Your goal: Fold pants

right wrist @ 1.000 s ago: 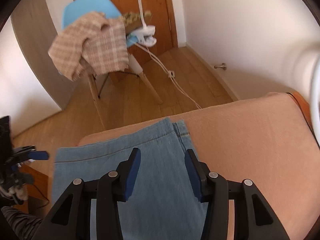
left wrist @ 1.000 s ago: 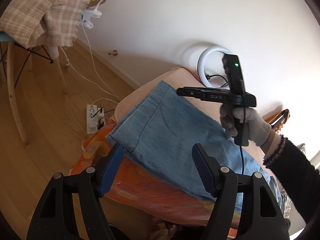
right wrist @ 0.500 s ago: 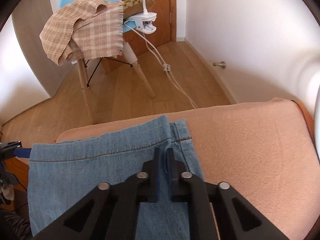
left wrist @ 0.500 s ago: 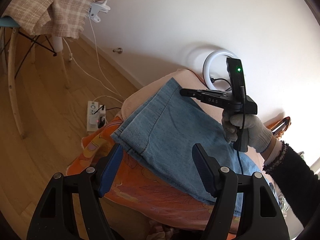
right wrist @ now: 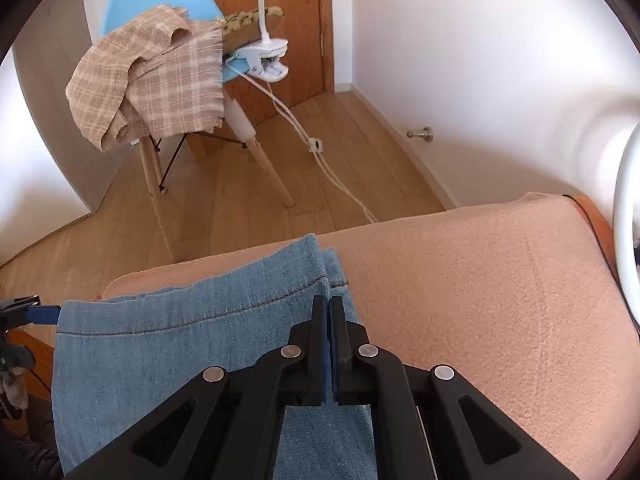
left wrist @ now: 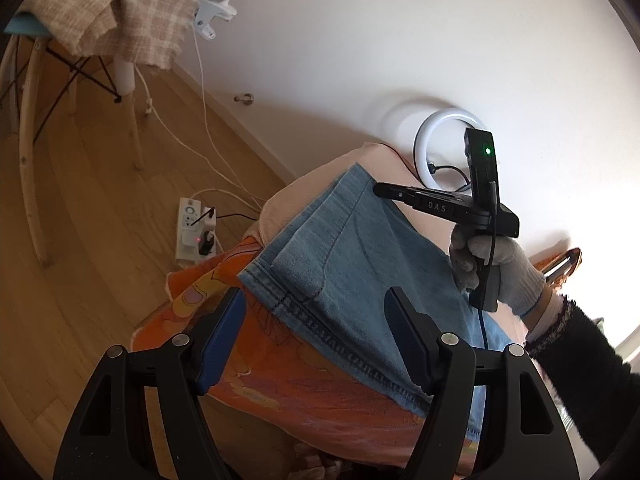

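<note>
Light blue denim pants (left wrist: pixel 352 264) lie with the two legs stacked on a peach blanket (right wrist: pixel 480 288); the hem ends point toward me in the left wrist view. My left gripper (left wrist: pixel 316 312) is open, its jaws straddling the near hem corner just above it. My right gripper (right wrist: pixel 329 308) is shut at the far hem corner of the pants (right wrist: pixel 192 344); whether cloth is pinched between its jaws cannot be told. It also shows in the left wrist view (left wrist: pixel 380 189), held by a gloved hand.
An orange patterned cloth (left wrist: pixel 256 360) hangs under the blanket at the near edge. A power strip (left wrist: pixel 196 232) lies on the wooden floor. A blue chair (right wrist: pixel 168 12) with a plaid cloth and clip lamp stands beyond. A ring light (left wrist: pixel 452 140) stands by the wall.
My right gripper went from open to shut at the far hem corner. My left gripper came closer to the near hem corner, still open.
</note>
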Motion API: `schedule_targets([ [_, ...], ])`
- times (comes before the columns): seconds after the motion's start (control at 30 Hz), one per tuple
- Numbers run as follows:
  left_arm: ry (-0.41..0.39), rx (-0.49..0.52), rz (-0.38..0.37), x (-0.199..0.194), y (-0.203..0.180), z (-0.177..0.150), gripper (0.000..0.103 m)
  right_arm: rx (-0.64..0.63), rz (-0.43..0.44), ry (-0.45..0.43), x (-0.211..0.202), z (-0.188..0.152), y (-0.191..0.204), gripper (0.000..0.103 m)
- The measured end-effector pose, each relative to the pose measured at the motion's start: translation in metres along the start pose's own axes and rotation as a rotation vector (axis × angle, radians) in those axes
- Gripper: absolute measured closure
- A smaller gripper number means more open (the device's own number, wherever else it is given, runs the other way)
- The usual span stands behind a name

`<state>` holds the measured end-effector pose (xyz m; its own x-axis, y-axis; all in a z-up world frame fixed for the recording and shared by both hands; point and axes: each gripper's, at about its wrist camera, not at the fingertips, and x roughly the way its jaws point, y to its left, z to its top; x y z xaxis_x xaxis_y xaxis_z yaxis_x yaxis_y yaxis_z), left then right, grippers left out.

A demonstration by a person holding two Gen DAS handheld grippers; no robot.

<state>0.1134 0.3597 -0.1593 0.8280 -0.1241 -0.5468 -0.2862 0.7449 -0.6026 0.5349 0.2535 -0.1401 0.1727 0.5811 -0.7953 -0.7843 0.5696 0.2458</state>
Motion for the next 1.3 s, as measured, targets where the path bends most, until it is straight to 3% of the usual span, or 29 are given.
schedule_targets([
  [0.07, 0.008, -0.063, -0.028, 0.006, 0.01, 0.0, 0.032, -0.003, -0.018, -0.006, -0.004, 0.001, 0.004, 0.091],
  [0.13, 0.011, -0.123, -0.052, 0.013, 0.019, 0.0, 0.032, 0.002, -0.025, -0.029, -0.013, -0.001, 0.007, 0.074],
  [0.3, -0.021, -0.198, -0.098, 0.018, 0.026, -0.003, 0.031, 0.002, -0.014, -0.069, -0.042, -0.015, 0.014, 0.073],
  [0.57, -0.086, -0.076, -0.077, 0.007, -0.002, -0.006, 0.031, 0.079, 0.004, -0.099, -0.081, -0.041, -0.003, 0.073],
  [0.8, -0.079, -0.076, -0.042, 0.023, 0.001, 0.002, 0.031, 0.096, 0.017, -0.09, -0.09, -0.056, -0.007, 0.073],
  [1.1, -0.147, -0.076, -0.105, 0.021, 0.002, 0.006, 0.038, 0.086, 0.039, -0.026, -0.082, -0.066, -0.003, 0.069],
  [1.3, -0.175, 0.066, -0.074, 0.014, -0.021, 0.005, 0.039, 0.059, 0.081, 0.046, -0.071, -0.07, 0.01, 0.062],
])
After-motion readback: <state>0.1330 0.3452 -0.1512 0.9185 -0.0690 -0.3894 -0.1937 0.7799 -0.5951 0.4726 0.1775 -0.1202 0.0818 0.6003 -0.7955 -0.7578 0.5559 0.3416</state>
